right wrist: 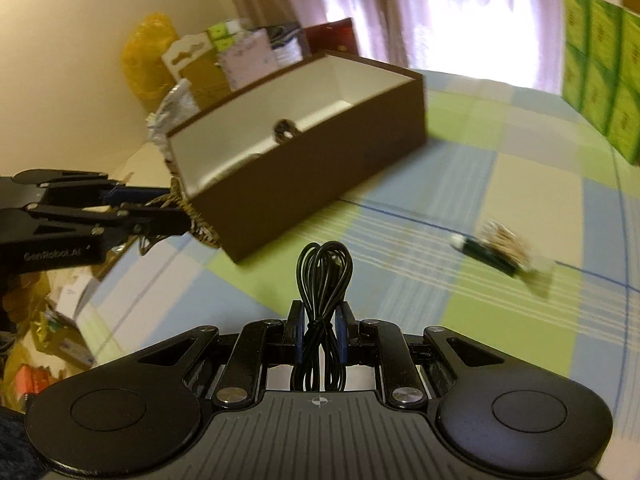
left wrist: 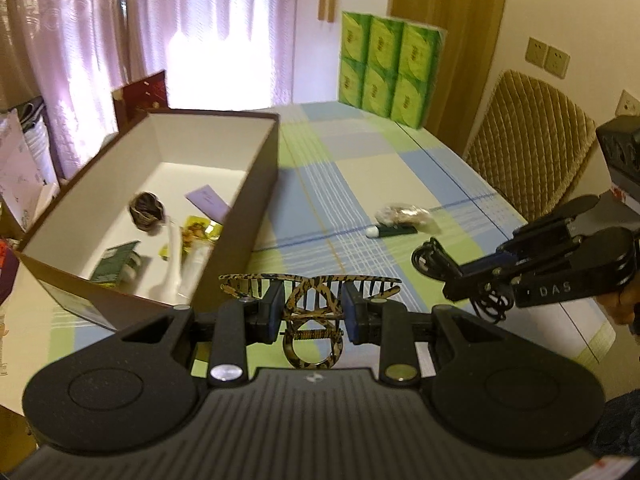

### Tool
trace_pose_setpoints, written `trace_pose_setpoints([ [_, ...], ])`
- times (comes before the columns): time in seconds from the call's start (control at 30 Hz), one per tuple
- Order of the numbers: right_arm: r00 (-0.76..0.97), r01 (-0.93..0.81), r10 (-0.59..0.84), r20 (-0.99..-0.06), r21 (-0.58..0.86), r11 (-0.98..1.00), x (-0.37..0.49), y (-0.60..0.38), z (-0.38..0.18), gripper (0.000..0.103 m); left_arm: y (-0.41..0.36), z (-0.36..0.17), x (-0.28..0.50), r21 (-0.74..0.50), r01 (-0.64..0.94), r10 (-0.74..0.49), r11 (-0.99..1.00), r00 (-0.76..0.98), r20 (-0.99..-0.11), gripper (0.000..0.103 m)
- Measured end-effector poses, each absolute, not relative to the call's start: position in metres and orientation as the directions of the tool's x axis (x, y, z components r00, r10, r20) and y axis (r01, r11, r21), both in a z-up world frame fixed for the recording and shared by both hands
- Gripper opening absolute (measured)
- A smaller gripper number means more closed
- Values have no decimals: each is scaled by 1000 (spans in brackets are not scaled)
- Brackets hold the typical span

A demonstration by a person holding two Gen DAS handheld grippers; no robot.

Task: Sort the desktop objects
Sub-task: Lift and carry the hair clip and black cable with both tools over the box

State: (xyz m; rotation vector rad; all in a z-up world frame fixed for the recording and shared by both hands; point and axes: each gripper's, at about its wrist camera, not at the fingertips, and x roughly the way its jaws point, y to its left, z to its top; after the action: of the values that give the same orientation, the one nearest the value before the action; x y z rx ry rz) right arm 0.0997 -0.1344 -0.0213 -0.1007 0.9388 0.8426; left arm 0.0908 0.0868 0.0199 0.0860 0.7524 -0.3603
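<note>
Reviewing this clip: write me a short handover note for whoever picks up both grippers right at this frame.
Left gripper: shut on the tortoiseshell hair claw, held beside the near corner of the brown box, not yet over it.
Right gripper: shut on the bundled black cable, lifted over the checked tablecloth.
Done: the box already holds several items, including a dark round object, a purple card, a yellow packet and a green packet.
Left: drop the claw and the cable in the box, then collect the dark green tube and the clear bag beside it from the cloth.
</note>
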Motion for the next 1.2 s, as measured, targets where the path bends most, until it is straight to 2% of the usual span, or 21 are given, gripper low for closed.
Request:
trace_pose_setpoints([
  [0.57,266,-782,690,-673,268,563,120,-31,10,13,163,41,125,-11,253,-203,967,749,-630,25],
  [1.2,384,-716,624,-681,207,667,229,48,16,13,203,35,250,43,310,-216,950,748,-627,25],
])
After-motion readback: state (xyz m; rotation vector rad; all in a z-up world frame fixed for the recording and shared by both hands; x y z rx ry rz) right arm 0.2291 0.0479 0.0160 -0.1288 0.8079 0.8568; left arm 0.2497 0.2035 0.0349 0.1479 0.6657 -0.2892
